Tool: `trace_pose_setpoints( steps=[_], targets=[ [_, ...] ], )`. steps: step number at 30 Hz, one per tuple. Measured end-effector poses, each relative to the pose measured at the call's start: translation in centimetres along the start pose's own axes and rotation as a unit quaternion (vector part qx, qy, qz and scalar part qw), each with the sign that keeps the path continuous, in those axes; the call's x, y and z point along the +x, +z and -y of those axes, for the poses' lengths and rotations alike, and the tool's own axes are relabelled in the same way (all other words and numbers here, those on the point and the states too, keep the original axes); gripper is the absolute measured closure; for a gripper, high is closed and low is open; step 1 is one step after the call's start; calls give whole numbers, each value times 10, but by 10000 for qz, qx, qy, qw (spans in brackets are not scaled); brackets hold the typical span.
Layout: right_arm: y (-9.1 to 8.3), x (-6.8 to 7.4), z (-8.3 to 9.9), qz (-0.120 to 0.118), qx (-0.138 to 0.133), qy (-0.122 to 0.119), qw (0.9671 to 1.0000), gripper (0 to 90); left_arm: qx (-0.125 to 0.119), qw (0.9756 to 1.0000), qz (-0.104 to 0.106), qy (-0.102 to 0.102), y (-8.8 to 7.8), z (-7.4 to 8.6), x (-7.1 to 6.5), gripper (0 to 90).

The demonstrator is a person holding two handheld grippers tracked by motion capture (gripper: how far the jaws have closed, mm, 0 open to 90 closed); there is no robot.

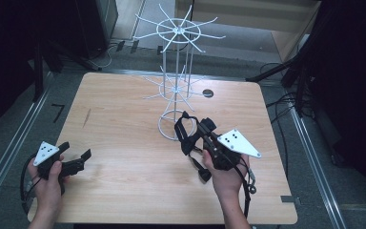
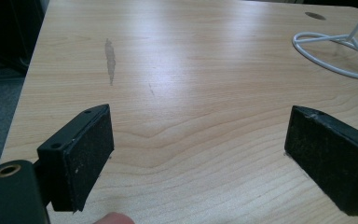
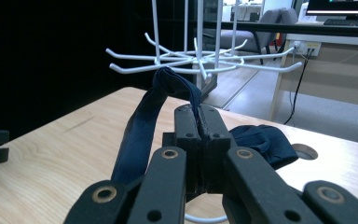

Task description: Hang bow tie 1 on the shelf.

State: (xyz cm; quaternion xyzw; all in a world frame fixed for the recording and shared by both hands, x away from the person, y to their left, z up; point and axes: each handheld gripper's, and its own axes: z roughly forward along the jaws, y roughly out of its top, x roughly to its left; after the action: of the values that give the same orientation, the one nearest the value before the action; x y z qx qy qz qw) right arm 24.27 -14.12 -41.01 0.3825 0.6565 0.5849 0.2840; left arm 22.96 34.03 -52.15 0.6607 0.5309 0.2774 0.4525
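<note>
Nearest me, the right gripper (image 3: 200, 122) pinched a limp, light navy fabric loop (image 3: 142, 126) by its top fold, just below the white wire rack's (image 3: 200, 58) hooks, while the left gripper (image 2: 198, 154) gaped empty.

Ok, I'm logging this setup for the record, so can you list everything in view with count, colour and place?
wire hook rack: one, white, far middle of the table.
fabric band: one, dark blue, looped up from the right gripper's jaws, just under the rack's lower hooks.
table: one, light wood, with a round hole near its far edge.
left gripper: one, black, jaws open over the near left of the table.
right gripper: one, black, jaws shut on the fabric band.
</note>
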Motion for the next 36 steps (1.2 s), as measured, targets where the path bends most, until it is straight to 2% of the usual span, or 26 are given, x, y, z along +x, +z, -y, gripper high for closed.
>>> trace_pose_setpoints(
  steps=[10, 16, 36],
  targets=[
    [1, -3, -11, -8, -99, -1, 10000, 891, 23, 10000, 6, -40, 0, 0, 1, 84],
    [6, -7, -15, 1, -113, 123, 9999, 891, 16, 10000, 0, -31, 0, 0, 0, 84],
    [32, -17, -14, 84, 97, 253, 9996, 891, 21, 10000, 10, -65, 1, 0, 1, 84]
  ],
)
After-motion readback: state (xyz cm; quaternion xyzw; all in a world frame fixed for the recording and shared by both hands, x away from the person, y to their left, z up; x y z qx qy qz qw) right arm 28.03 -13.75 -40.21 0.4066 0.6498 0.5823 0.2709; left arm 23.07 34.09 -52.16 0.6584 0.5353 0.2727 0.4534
